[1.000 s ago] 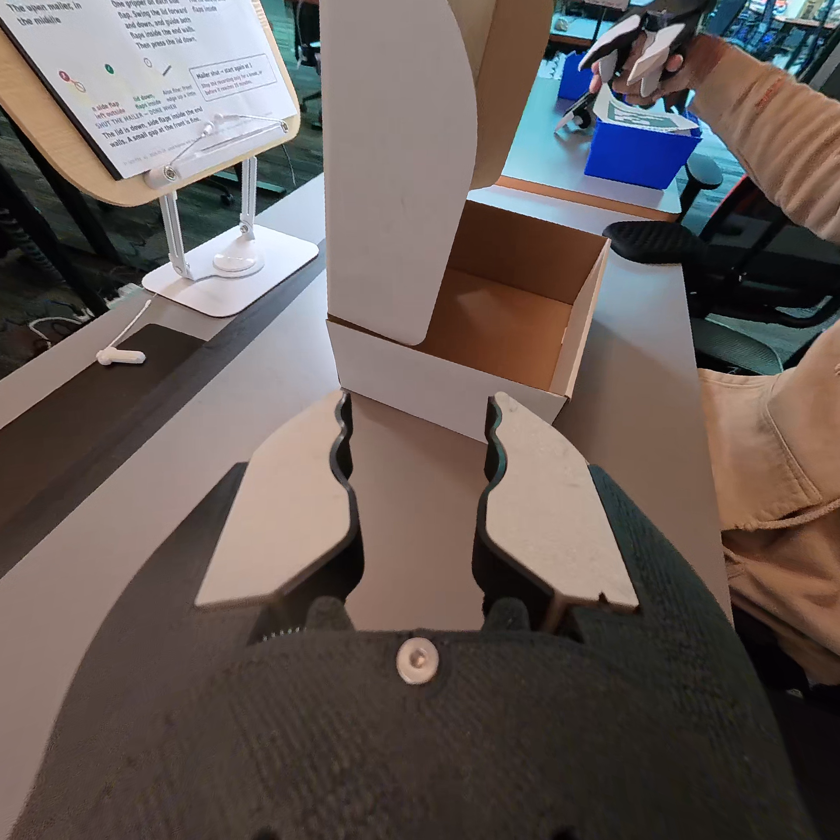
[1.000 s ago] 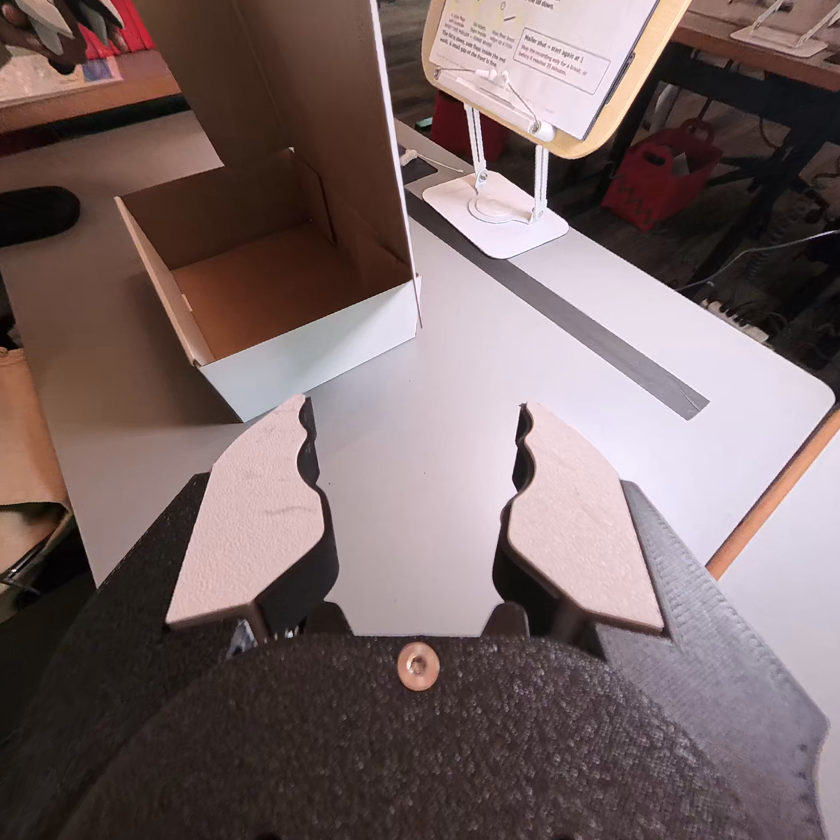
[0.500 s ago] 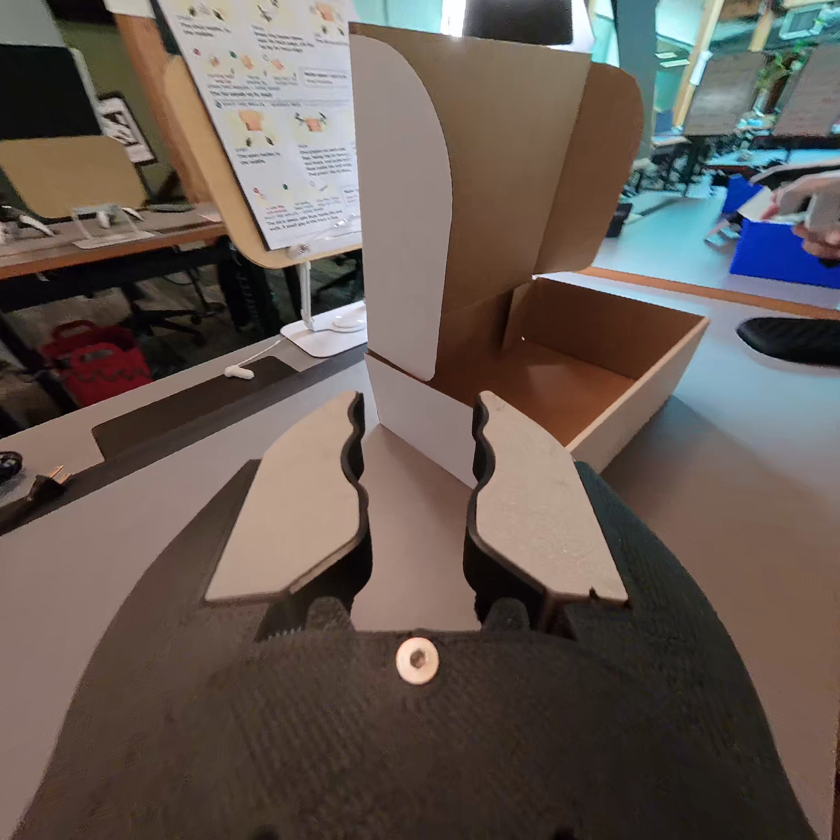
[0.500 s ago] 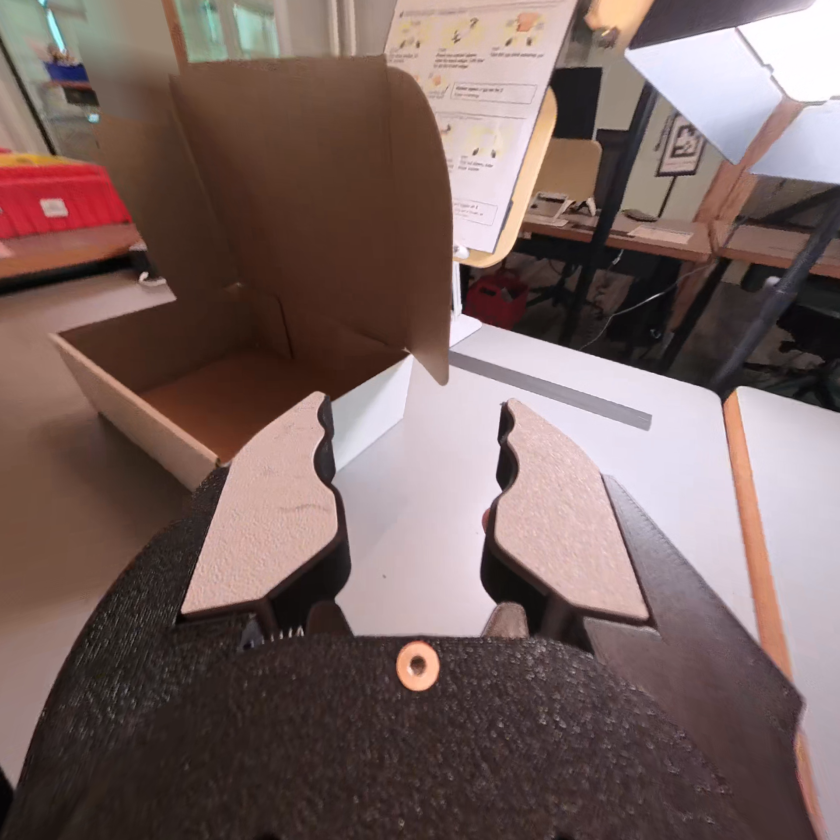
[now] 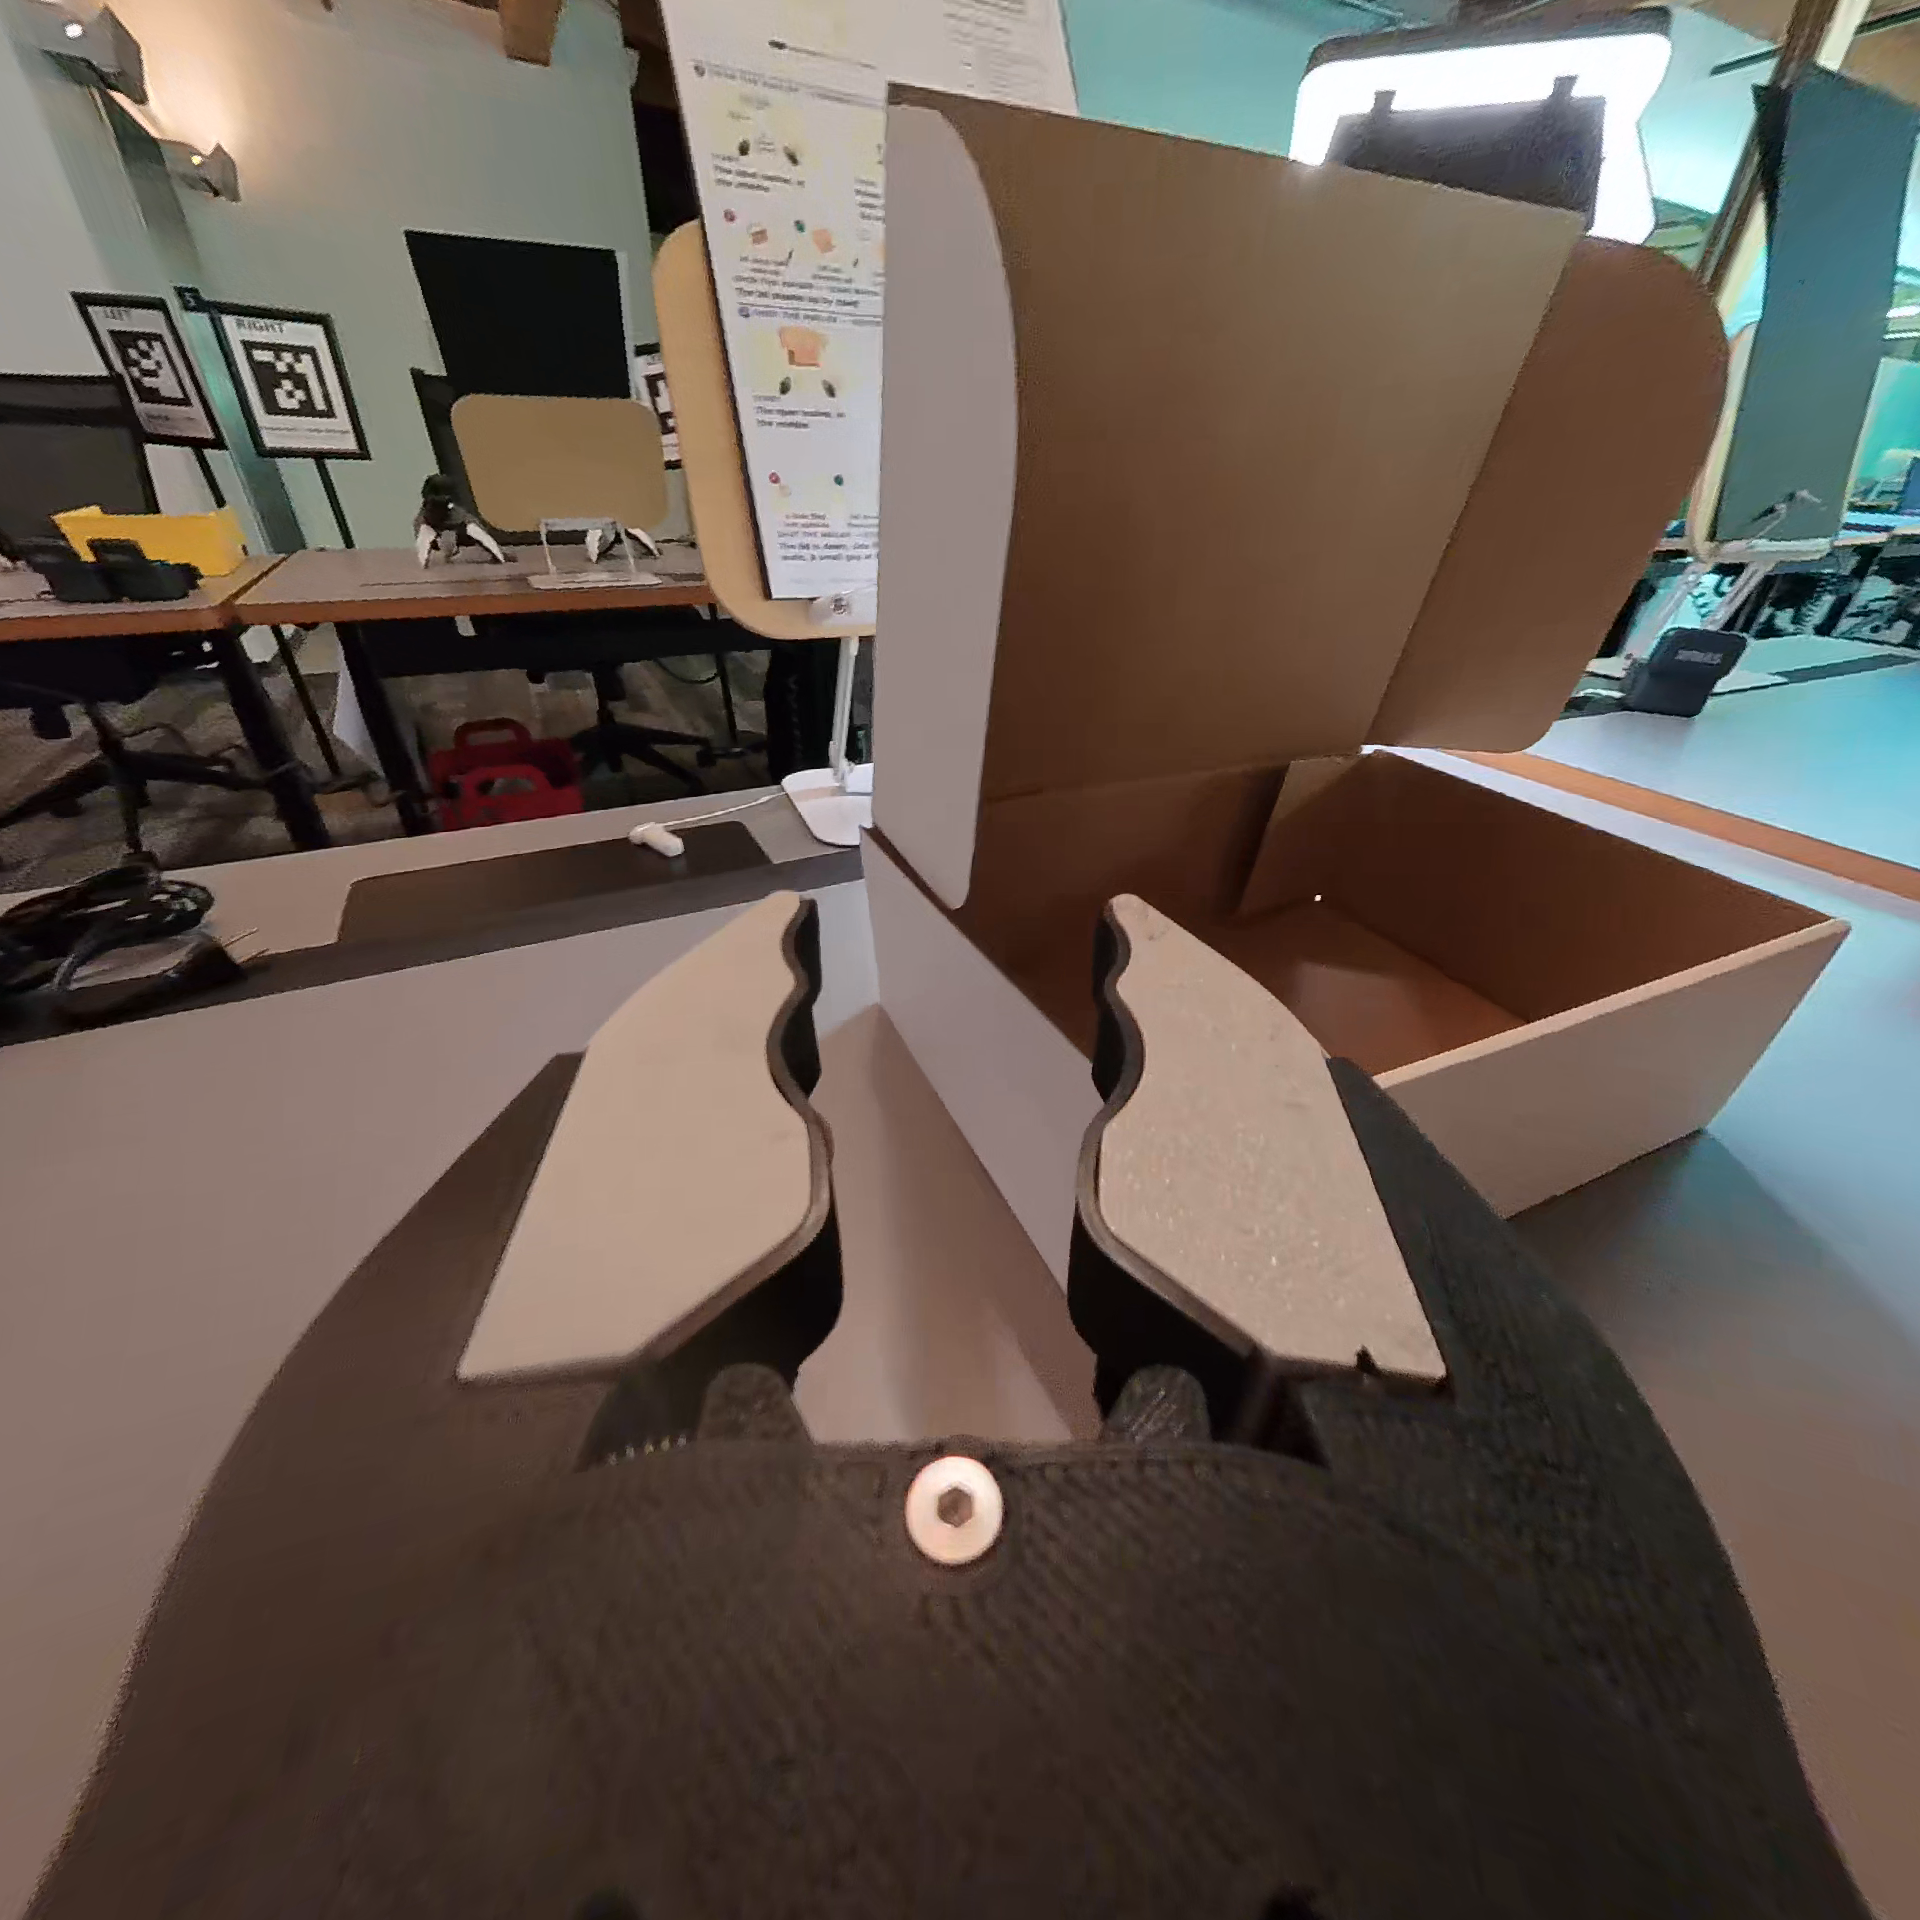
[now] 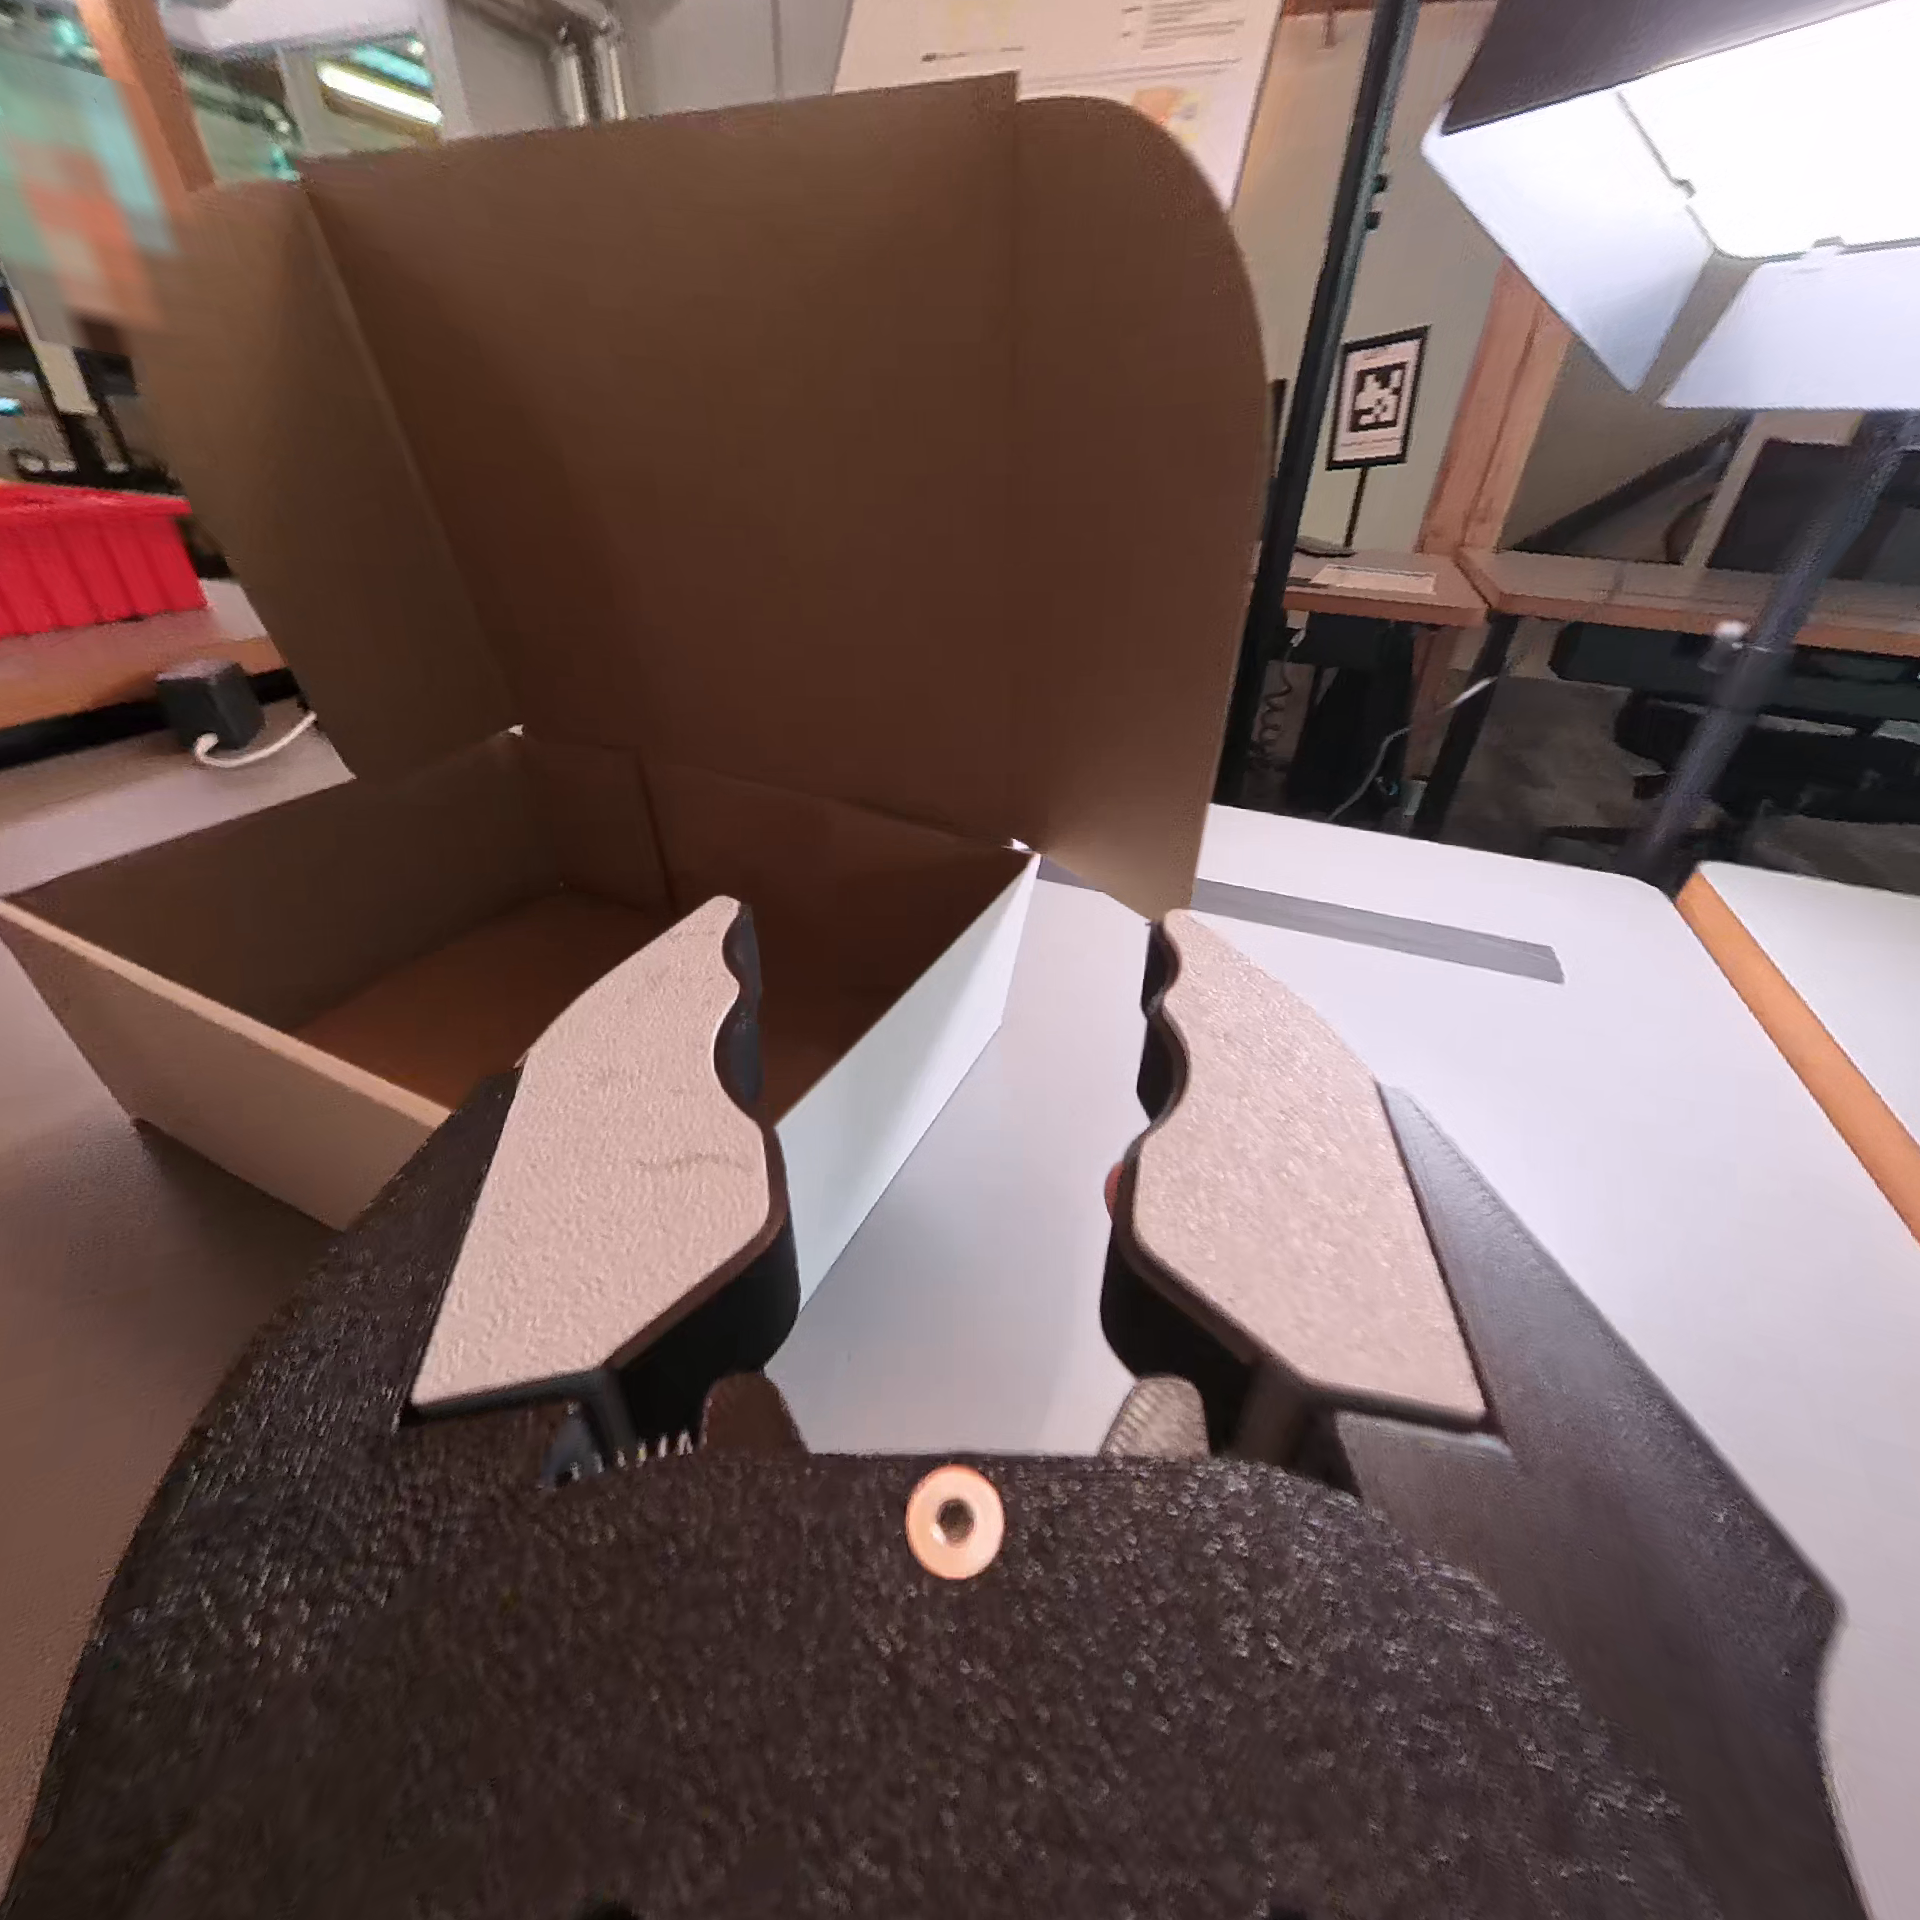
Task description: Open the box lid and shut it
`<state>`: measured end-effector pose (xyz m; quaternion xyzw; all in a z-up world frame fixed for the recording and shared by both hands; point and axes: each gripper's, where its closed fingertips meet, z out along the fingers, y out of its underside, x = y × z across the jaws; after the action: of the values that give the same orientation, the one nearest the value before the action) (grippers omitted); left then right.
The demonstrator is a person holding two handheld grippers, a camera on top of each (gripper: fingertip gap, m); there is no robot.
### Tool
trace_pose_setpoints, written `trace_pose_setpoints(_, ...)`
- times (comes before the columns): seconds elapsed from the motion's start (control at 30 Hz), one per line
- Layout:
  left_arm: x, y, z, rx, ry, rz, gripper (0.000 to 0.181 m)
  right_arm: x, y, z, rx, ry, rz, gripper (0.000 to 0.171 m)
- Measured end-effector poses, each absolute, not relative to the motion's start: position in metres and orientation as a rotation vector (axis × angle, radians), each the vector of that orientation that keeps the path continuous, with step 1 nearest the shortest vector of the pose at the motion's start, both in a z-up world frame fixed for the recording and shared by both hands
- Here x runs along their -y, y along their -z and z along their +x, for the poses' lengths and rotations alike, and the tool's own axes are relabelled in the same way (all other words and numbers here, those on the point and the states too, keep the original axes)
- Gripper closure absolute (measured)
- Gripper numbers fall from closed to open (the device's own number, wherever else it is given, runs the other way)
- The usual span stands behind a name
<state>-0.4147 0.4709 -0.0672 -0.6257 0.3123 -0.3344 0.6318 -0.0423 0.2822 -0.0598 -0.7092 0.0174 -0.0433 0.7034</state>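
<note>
Item 1, left wrist view only: a black cable bundle (image 5: 99, 925) lay at the far left on the table's dark strip; behind it stood framed marker signs (image 5: 289, 382), a red basket (image 5: 506, 774) on the floor, a small white plug (image 5: 657, 837) with its cord, and the instruction sheet (image 5: 800, 312) on its wooden stand.

Item 2, right wrist view only: a red bin (image 6: 88, 566) and a black adapter (image 6: 208, 704) sat on a far bench at the left; a strip of grey tape (image 6: 1371, 933) crossed the table, with a bright softbox lamp (image 6: 1704, 197) upper right.

Item 3, both views: the cardboard box (image 5: 1558, 1081) (image 6: 208, 1049), white outside and brown inside, stood on the grey table (image 5: 208, 1195) (image 6: 1507, 1143). It was empty, and its lid (image 5: 1226, 468) (image 6: 748, 436) stood upright with both side flaps angled forward.

Item 4, my left gripper (image 5: 954, 914): fingers apart, holding nothing, aimed at the box's near white corner below the lid's left flap (image 5: 940, 520). Whether they touched the box, I could not tell.

Item 5, my right gripper (image 6: 948, 925): fingers wide apart, empty, either side of the box's right corner, just under the tip of the right flap (image 6: 1153, 520).

Item 6, change from half a second before: both grippers had closed in on the box and sat lower, so the box and lid loomed larger. My right fingers had spread slightly wider. The lid stayed upright.
</note>
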Motion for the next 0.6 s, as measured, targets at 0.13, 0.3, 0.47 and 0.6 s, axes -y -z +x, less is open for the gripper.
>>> trace_pose_setpoints(0.13,-0.467,0.064,-0.398,-0.751,0.802,-1.425,0.130,-0.323,0.056,-0.028,0.063,0.095,-1.659,0.097)
trace_pose_setpoints(0.3,-0.473,0.062,-0.385,-0.810,0.778,-1.432,0.127,-0.363,0.053,0.015,0.149,0.145,-1.785,0.092)
trace_pose_setpoints(0.47,-0.503,0.049,-0.381,-0.819,0.744,-1.439,0.127,-0.383,0.046,0.037,0.197,0.122,-1.874,0.091)
trace_pose_setpoints(0.6,-0.533,0.028,-0.358,-0.861,0.726,-1.452,0.128,-0.396,0.033,0.033,0.243,0.158,-1.917,0.094)
